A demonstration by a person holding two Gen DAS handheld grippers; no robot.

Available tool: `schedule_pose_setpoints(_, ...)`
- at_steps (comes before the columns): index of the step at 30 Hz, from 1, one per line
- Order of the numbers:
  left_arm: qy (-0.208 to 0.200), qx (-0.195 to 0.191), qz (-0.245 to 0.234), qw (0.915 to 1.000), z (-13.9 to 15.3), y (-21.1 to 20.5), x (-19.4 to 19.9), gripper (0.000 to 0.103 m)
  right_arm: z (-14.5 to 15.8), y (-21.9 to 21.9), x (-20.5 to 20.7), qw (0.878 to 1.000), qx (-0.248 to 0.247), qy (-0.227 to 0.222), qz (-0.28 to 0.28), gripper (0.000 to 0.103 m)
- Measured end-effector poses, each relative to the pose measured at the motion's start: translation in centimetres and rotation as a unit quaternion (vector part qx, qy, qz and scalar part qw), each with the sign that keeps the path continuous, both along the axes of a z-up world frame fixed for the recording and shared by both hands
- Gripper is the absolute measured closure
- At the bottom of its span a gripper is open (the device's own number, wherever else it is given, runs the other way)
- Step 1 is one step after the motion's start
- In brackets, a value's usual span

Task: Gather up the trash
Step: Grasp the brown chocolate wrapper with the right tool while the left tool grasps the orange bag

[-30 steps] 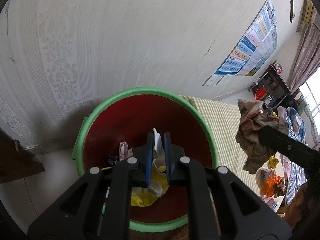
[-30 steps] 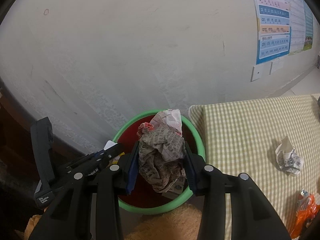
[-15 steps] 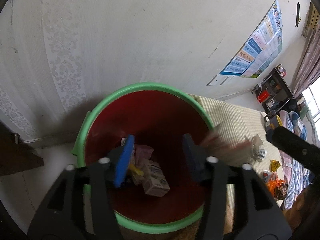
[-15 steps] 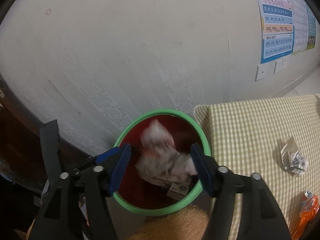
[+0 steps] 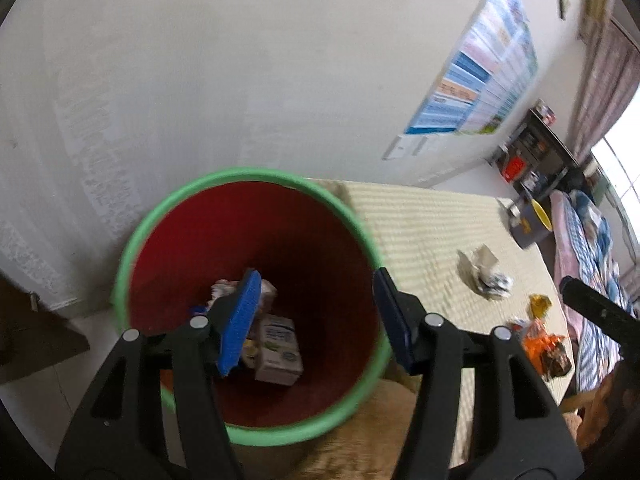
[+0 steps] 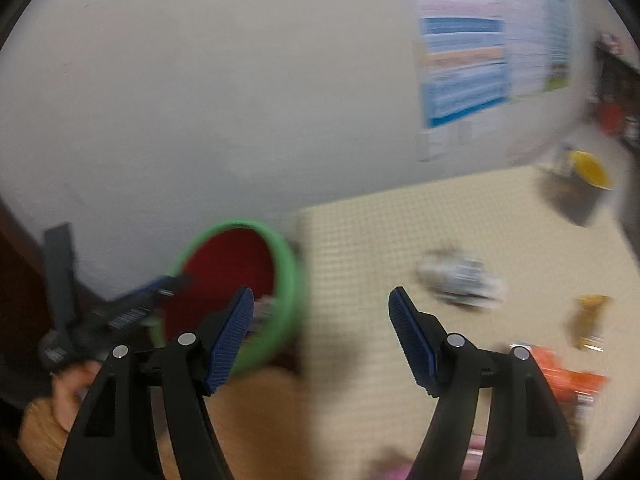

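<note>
A red bin with a green rim [image 5: 256,172] stands by the wall, left of a checked table [image 5: 420,224]. A small carton [image 5: 278,348] and crumpled wrappers lie on its bottom. My left gripper [image 5: 316,312] is open and empty above the bin. My right gripper [image 6: 320,332] is open and empty over the table's left edge, with the bin [image 6: 288,264] at its left. On the table lie a crumpled white paper [image 6: 460,280], a yellow wrapper [image 6: 588,316] and an orange packet [image 6: 568,380]. The right wrist view is blurred.
A dark container with a yellow bowl [image 5: 532,224] stands at the table's far end. Posters [image 5: 480,80] hang on the white wall. A dark shelf [image 5: 536,152] and a bed [image 5: 592,280] are beyond the table. Dark furniture [image 5: 24,332] is left of the bin.
Both grippers opened. The carton dropped from the left gripper into the bin, the crumpled newspaper from the right one. The right gripper has since swung right toward the table.
</note>
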State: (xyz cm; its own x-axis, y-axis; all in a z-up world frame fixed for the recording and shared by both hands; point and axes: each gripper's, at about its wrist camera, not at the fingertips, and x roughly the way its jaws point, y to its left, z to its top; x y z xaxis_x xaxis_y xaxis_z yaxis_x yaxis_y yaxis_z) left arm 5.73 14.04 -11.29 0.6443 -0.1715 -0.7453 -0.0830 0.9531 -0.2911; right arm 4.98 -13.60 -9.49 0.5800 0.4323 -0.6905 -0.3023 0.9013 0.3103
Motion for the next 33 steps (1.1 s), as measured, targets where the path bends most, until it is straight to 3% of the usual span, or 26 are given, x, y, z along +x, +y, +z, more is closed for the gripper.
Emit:
schedule_pose_setpoints(4,0.0,0.002,-0.038,0.9993,0.2,-3.7,0.2,0.048,-1.6,-8.1,-1.9,0.994,-0.06,0.005,-0.091,0.028)
schedule_pose_setpoints(6,0.003,0.003,-0.061,0.9982,0.2,-5.9,0.3,0.047,-2.5,-11.6,-2.9,0.989,-0.065,0.017,-0.133,0.022)
schedule_pose_setpoints(11,0.012,0.004,-0.107,0.9942,0.1,-11.1,0.7,0.044,-6.6,-18.2,-5.3,0.978,-0.007,0.077,-0.193,0.021)
schedule_pose_setpoints(16,0.011,0.016,-0.146,0.9892,0.4,-15.6,0.6,0.044,-8.8,-19.0,-6.7,0.978,0.028,0.104,-0.177,0.022)
schedule_pose_setpoints(17,0.013,0.017,-0.151,0.9883,0.3,-16.4,0.7,0.044,-9.1,-19.0,-6.8,0.979,0.034,0.107,-0.172,0.031)
schedule_pose_setpoints(18,0.016,0.019,-0.156,0.9875,0.1,-17.2,0.8,0.044,-9.0,-18.5,-6.8,0.979,0.04,0.107,-0.169,0.052)
schedule_pose_setpoints(19,0.019,0.02,-0.16,0.9867,0.0,-17.8,0.8,0.044,-9.1,-18.4,-6.9,0.98,0.048,0.109,-0.162,0.064)
schedule_pose_setpoints(21,0.021,0.025,-0.173,0.9843,-0.1,-19.2,0.7,0.044,-8.5,-18.4,-7.5,0.981,0.059,0.1,-0.154,0.079)
schedule_pose_setpoints(25,0.023,0.03,-0.201,0.9788,-0.1,-21.6,0.6,0.044,-6.8,-19.0,-8.4,0.983,0.064,0.053,-0.164,0.083)
schedule_pose_setpoints(30,0.037,0.009,-0.25,0.9676,-1.0,-26.0,1.1,0.044,-5.7,-21.9,-9.5,0.972,0.091,0.012,-0.217,0.084)
schedule_pose_setpoints(33,0.045,0.016,-0.28,0.9589,-1.9,-29.0,1.5,0.034,-6.2,-23.8,-10.0,0.962,0.097,0.012,-0.256,0.083)
